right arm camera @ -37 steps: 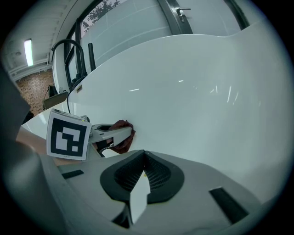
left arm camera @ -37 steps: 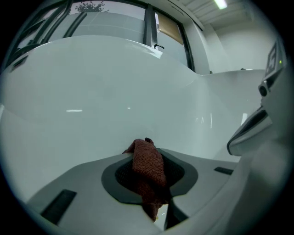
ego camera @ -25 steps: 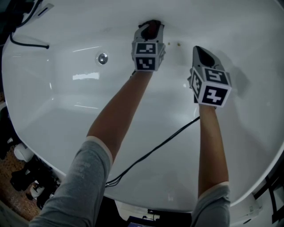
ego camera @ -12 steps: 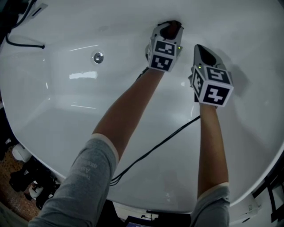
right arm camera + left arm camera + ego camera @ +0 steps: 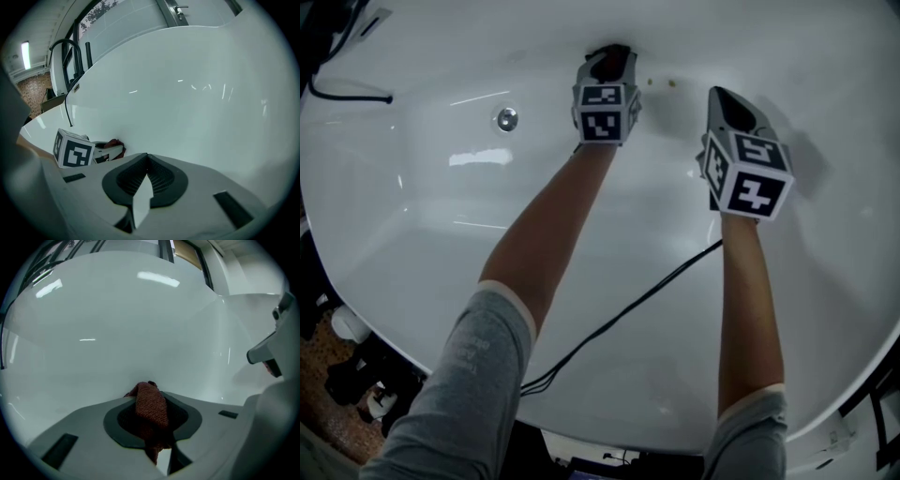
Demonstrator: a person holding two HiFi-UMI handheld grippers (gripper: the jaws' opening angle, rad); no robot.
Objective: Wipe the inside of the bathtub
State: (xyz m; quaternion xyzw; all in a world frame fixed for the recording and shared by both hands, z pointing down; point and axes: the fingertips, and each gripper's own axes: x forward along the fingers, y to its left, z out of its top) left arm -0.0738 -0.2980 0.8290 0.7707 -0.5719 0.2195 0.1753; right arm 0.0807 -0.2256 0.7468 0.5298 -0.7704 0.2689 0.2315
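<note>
Bathtub [image 5: 441, 234] inner wall, far side: contact zone. Clamped between left gripper [image 5: 151, 427] jaws: red-brown cloth [image 5: 150, 401], protruding past the tips to bear on the wall. Right gripper [image 5: 146, 164] closed on nothing, parked beside, clear of the wiping path. Small spots [image 5: 661, 82] adjacent, likely target.

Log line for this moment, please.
left gripper: shut on dark red knitted cloth | cloth: against white bathtub wall | right gripper: shut, empty
</note>
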